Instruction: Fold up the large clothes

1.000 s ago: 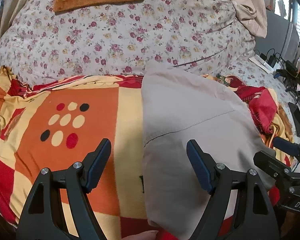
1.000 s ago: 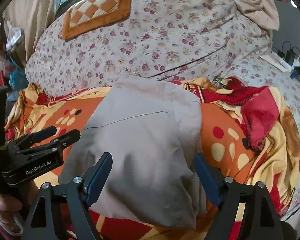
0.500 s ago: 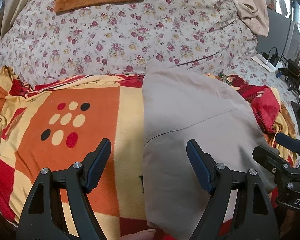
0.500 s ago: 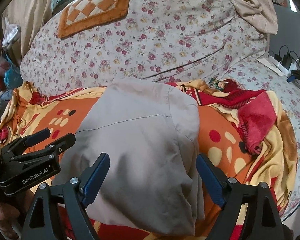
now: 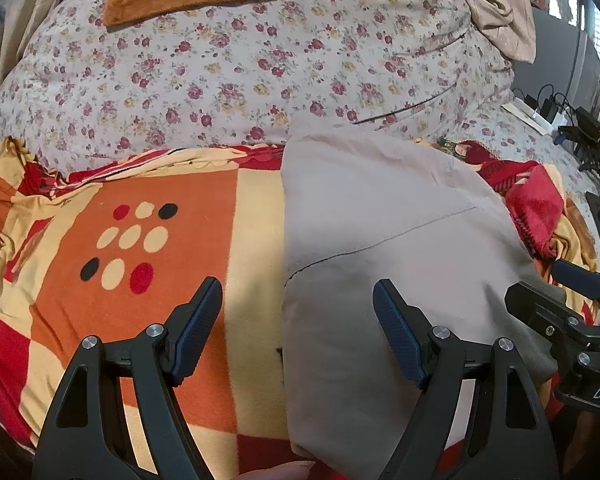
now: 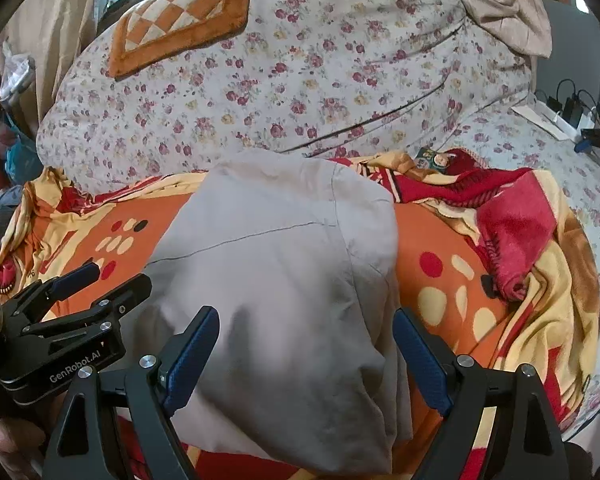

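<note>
Garment status: pale grey-beige cotton garment (image 6: 276,304) lies folded into a compact, rounded rectangle on the orange, red and cream patterned fleece blanket (image 5: 140,280) spread over the bed, just in front of the bulky floral-print quilt (image 5: 260,60). A dark stitched seam runs across its top layer.

Left gripper (image 5: 298,324) hangs over the garment's left edge, jaws wide, nothing between the pads; left finger sits above blanket, right finger above cloth. Right gripper (image 6: 306,352) is over the garment's near right part; its jaws have just been opening and now stand wide, cloth below them but not pinched. Neither has hold of anything.

Read: a fold looks just laid down and released, so we're between folds or at the end. Hard to tell how many layers are stacked, since the near edge is hidden behind the fingers.

Next move, if another fold is wanted: both grippers drop to the near edge, pinch all layers at matching corners, carry them toward the quilt side evenly so the stack doesn't skew.
</note>
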`<action>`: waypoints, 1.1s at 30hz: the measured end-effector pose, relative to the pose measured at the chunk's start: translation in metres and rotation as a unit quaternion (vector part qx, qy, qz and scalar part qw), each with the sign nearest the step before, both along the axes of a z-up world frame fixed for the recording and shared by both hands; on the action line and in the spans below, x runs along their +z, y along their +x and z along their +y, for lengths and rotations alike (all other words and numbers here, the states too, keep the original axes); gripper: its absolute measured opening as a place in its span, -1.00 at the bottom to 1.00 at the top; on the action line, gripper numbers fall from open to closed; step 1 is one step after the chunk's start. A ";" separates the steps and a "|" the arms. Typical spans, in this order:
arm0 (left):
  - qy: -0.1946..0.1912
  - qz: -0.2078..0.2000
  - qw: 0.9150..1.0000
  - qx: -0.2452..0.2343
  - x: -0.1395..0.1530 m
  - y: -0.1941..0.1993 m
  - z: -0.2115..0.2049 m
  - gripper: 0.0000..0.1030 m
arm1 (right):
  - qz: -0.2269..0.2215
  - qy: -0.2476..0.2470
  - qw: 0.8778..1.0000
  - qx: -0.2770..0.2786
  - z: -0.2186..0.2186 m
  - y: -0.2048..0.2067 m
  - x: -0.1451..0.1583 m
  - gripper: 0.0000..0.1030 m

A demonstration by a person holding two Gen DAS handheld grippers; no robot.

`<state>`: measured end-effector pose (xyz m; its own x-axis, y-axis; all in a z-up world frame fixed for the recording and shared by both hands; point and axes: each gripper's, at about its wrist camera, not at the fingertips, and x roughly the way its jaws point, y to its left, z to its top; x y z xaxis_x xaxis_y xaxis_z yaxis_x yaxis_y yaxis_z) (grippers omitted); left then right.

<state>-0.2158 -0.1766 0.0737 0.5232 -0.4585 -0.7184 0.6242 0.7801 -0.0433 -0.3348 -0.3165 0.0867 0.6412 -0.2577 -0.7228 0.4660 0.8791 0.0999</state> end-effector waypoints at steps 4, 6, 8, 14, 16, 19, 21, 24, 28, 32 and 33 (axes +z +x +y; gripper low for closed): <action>0.002 0.000 1.000 -0.002 -0.001 -0.001 -0.001 0.52 | 0.002 0.002 1.000 -0.002 -0.003 0.000 -0.001 0.68; 0.002 0.000 1.000 -0.001 -0.001 -0.001 -0.001 0.52 | 0.001 0.004 1.000 -0.003 -0.004 0.000 -0.002 0.68; 0.002 0.000 1.000 -0.001 -0.002 -0.001 -0.001 0.52 | 0.001 0.007 1.000 -0.003 -0.004 0.000 -0.002 0.68; 0.003 0.001 1.000 -0.002 -0.003 -0.001 -0.002 0.52 | 0.002 0.006 1.000 -0.003 -0.004 0.000 -0.003 0.68; 0.003 0.001 1.000 -0.002 -0.003 -0.001 -0.002 0.52 | 0.001 0.006 1.000 -0.005 -0.003 0.000 -0.002 0.68; 0.004 0.001 1.000 -0.001 -0.003 -0.002 -0.002 0.52 | 0.003 0.007 1.000 -0.004 -0.005 0.001 -0.004 0.68; 0.004 0.001 1.000 -0.001 -0.003 -0.002 -0.003 0.52 | 0.004 0.009 1.000 -0.004 -0.005 0.001 -0.005 0.68; 0.005 0.002 1.000 -0.002 -0.003 -0.002 -0.003 0.52 | 0.006 0.010 1.000 -0.001 -0.004 0.002 -0.006 0.68; 0.007 0.001 1.000 -0.003 -0.005 -0.001 -0.002 0.52 | 0.007 0.009 1.000 0.003 -0.006 0.002 -0.007 0.68; 0.006 0.002 1.000 -0.003 -0.005 -0.001 -0.003 0.52 | 0.007 0.008 1.000 0.003 -0.006 0.003 -0.006 0.68; 0.006 0.002 1.000 -0.002 -0.005 -0.001 -0.003 0.52 | 0.007 0.008 1.000 0.003 -0.006 0.003 -0.007 0.68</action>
